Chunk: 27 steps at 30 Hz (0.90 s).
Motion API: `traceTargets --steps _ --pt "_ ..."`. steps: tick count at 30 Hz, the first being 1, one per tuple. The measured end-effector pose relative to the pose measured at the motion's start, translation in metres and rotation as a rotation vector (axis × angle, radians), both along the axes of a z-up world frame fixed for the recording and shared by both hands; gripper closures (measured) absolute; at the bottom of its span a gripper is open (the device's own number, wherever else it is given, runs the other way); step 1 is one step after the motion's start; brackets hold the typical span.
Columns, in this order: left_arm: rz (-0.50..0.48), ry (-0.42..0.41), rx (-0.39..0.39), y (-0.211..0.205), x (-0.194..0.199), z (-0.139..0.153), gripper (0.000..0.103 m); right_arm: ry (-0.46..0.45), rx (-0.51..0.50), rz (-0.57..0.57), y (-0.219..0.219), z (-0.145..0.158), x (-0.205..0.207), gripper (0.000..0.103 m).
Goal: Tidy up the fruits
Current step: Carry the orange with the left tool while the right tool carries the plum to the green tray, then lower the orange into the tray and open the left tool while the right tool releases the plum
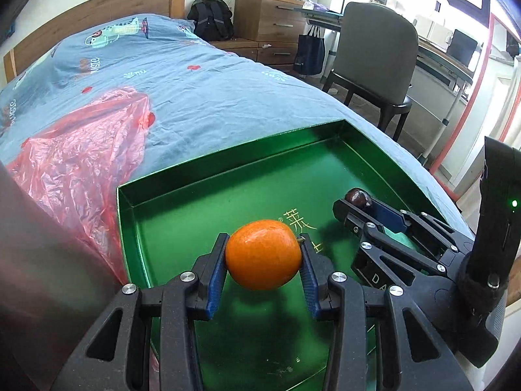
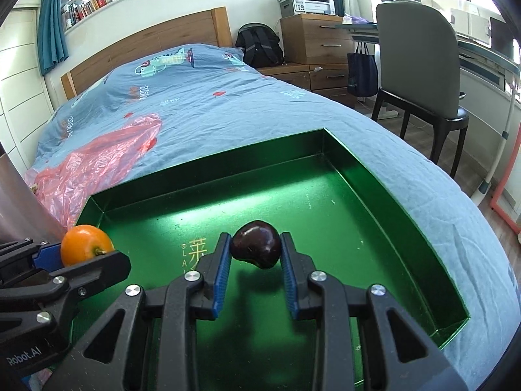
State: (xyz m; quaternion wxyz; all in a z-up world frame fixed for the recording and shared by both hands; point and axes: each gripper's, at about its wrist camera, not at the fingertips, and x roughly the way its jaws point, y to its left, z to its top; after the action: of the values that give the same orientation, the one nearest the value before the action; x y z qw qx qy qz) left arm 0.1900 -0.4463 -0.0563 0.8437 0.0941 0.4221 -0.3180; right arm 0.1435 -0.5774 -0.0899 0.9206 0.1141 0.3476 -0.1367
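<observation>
Tray (image 2: 384, 176): glossy green, foil-like finish with mirror sheen on walls and floor; orange (image 1: 263, 254): smooth, faintly dimpled, satin peel; dark fruit (image 2: 256, 244): polished, glossy skin. Left gripper (image 1: 263, 262) and right gripper (image 2: 255, 262): matt black plastic links with bright metal pins and ribbed blue pads (image 2: 222, 270). Bedsheet (image 1: 202, 97): matt, creased blue cloth; bag (image 1: 81, 150): thin, crinkled, shiny red plastic film; headboard (image 2: 162, 42): smooth wood.

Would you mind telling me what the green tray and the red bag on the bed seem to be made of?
Green tray: probably foil-coated card or thin metal; glossy, mirror-like glare, sharp folded corners. Red bag: thin translucent plastic film; crinkled and shiny.
</observation>
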Motion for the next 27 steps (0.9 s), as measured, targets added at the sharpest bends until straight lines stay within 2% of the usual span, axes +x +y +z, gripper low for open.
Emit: traceTargets --steps 16,23,27 --pt "0.031 0.091 0.052 -0.007 0.007 -0.028 0.067 0.12 -0.088 -0.009 0.005 -0.006 0.008 0.088" --pt "0.035 0.086 0.062 -0.005 0.007 -0.029 0.067 0.133 -0.104 -0.014 0.007 -0.005 0.007 0.087" --pt "0.039 0.087 0.069 -0.004 0.008 -0.029 0.067 0.142 -0.123 -0.018 0.009 -0.004 0.009 0.079"
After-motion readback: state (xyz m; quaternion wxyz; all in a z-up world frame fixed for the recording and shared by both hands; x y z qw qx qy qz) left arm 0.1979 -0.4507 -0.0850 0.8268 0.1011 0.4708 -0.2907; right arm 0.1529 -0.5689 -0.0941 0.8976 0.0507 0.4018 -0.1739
